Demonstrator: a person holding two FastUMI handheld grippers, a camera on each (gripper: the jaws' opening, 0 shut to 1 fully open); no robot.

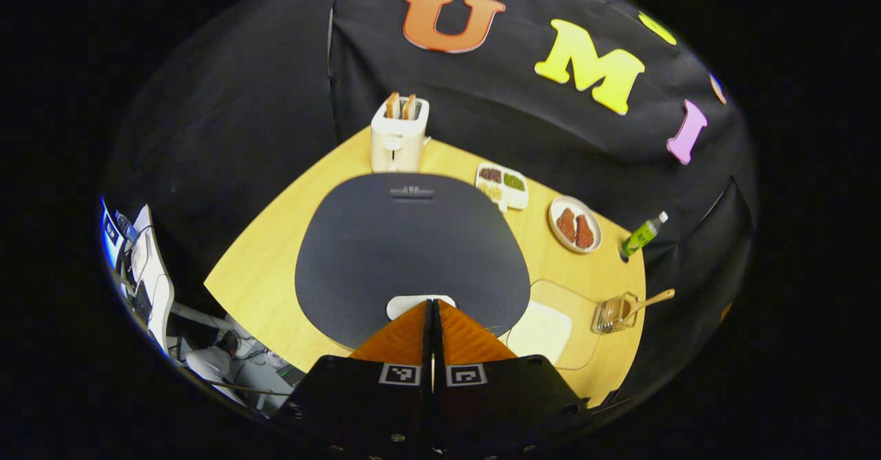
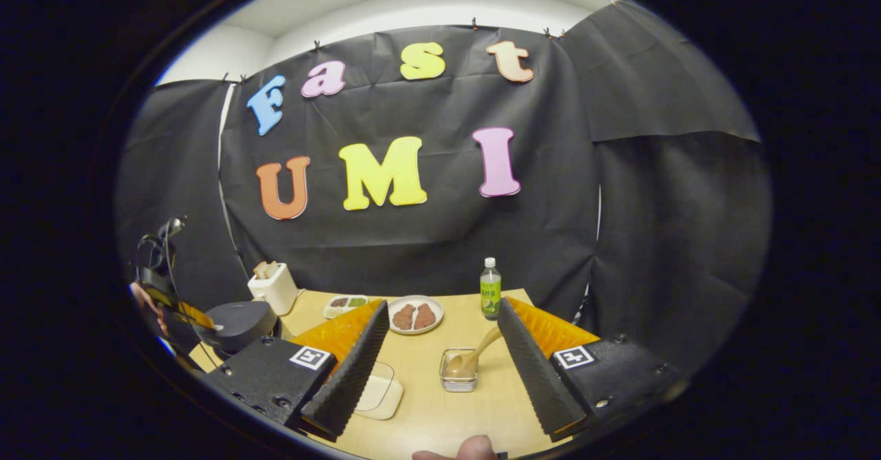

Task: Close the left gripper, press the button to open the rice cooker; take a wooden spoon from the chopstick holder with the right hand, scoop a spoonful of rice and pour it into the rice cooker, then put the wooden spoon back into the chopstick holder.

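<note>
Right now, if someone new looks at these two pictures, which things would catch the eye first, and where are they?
First comes the big dark rice cooker, lid down, at the middle of the table, with the shut left gripper at its white button. Next, the open right gripper frames the chopstick holder, where the wooden spoon leans. Behind stand a toaster with bread and a green bottle.

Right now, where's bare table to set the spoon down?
Bare wood between the plate and the chopstick holder, and left of the rice cooker. Crowded along the back: toaster, divided tray, bottle.
</note>
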